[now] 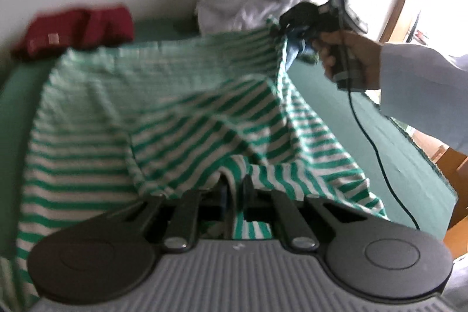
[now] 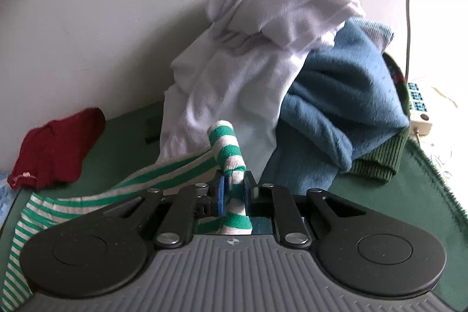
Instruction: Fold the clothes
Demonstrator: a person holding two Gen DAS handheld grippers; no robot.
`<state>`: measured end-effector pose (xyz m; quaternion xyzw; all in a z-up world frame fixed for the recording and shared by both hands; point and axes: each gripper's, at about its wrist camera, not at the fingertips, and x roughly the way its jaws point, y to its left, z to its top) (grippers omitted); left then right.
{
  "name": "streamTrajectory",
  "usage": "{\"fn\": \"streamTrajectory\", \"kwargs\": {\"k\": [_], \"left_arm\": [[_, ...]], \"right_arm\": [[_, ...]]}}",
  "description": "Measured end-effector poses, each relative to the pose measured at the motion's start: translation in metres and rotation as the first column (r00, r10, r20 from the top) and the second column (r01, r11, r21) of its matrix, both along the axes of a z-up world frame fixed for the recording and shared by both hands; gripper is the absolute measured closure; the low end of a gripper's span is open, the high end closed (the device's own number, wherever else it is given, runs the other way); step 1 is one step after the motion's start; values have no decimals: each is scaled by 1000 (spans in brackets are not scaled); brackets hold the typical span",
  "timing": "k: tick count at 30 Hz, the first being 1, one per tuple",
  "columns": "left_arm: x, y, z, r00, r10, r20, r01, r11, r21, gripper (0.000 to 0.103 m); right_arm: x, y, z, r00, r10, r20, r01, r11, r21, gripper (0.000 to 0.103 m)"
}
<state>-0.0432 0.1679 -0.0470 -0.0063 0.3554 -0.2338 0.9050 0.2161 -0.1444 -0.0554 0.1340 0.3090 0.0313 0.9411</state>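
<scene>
A green-and-white striped garment [image 1: 152,113] hangs stretched over the green-covered surface [image 1: 336,107], lifted at two points. In the left wrist view my left gripper [image 1: 234,186] sits at the near hem, shut, with a fold of the striped cloth pinched between its fingers. The right gripper [image 1: 282,29], held by a hand [image 1: 351,57], pulls the far corner up at the upper right. In the right wrist view my right gripper [image 2: 234,183] is shut on a rolled striped edge [image 2: 228,148], which sticks up past the blue pads. The garment trails off to the left there.
A red garment [image 1: 76,31] [image 2: 55,148] lies at the far left by the wall. A pile of white clothes [image 2: 257,48] [image 1: 248,2] leans on a blue fleece [image 2: 336,107] and a dark green ribbed item [image 2: 380,163]. A power strip [image 2: 418,110] sits at the right edge.
</scene>
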Motion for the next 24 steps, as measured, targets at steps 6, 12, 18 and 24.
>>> {"fn": "streamTrajectory", "kwargs": {"k": [6, 12, 18, 24], "left_arm": [[-30, 9, 37, 995, 20, 97, -17, 999, -32, 100], [-65, 13, 57, 979, 3, 202, -11, 999, 36, 100], [-70, 17, 38, 985, 59, 162, -71, 995, 66, 100], [-60, 33, 0, 989, 145, 15, -146, 987, 72, 99]], "right_arm": [[6, 4, 13, 1000, 7, -2, -6, 995, 98, 90], [14, 24, 9, 999, 39, -7, -36, 974, 221, 90], [29, 53, -14, 996, 76, -43, -61, 957, 283, 92], [40, 83, -34, 986, 157, -58, -136, 955, 264, 92]]}}
